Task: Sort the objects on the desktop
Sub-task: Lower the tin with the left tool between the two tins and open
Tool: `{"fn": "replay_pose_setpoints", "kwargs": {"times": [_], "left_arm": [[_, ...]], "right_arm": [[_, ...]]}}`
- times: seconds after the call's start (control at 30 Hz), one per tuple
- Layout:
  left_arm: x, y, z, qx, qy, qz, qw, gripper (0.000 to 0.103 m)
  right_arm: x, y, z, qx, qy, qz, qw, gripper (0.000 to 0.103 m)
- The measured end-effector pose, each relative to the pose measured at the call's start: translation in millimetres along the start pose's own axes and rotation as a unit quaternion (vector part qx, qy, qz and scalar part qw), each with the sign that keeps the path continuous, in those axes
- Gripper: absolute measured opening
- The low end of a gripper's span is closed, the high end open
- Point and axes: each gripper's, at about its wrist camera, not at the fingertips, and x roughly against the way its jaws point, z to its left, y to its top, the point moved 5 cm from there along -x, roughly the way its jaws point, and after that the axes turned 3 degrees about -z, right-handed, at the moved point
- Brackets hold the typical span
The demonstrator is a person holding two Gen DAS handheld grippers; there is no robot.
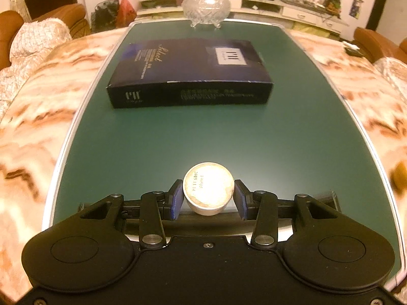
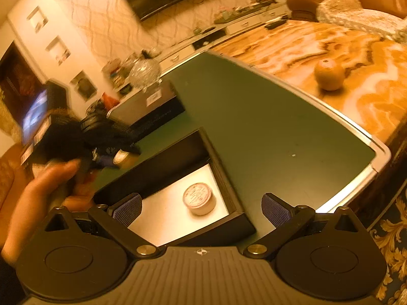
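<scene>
- Small round tin [image 1: 208, 189]: held off the green worktop [image 1: 203, 132], its flat end facing forward, between the left gripper [image 1: 208, 198] fingers, which were clamped on its sides.
- Open box [image 2: 175, 213]: beneath the right gripper [image 2: 202, 211], whose fingers stood spread and empty; a second tin [image 2: 199, 198] lay inside.
- Judgement: the box lay to the held tin's right.

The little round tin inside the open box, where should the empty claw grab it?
Grab the tin by its curved side wall, coming straight down from above. It sits upright on the tray floor, and the box walls block any sideways approach. The right claw is open wide enough to straddle it.
</scene>
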Motion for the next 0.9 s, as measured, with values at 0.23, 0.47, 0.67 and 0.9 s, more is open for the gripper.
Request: {"fn": "replay_pose_setpoints", "kwargs": {"times": [0.23, 0.47, 0.67, 0.9], "left_arm": [[21, -56, 0, 0.006, -0.010, 0.030, 0.9995, 0.041], [4, -77, 2, 0.022, -0.008, 0.051, 0.9984, 0.041], [-4, -84, 3, 0.034, -0.013, 0.062, 0.9974, 0.041], [-8, -88, 0, 0.035, -0.012, 0.061, 0.9975, 0.041]], "right_arm": [[9, 2, -15, -0.036, -0.008, -0.019, 0.999, 0.103], [12, 2, -22, -0.051, -0.011, -0.025, 0.998, 0.103], [8, 3, -25, -0.057, -0.019, -0.017, 0.998, 0.103], [9, 2, -22, -0.047, -0.022, -0.020, 0.998, 0.103]]}}
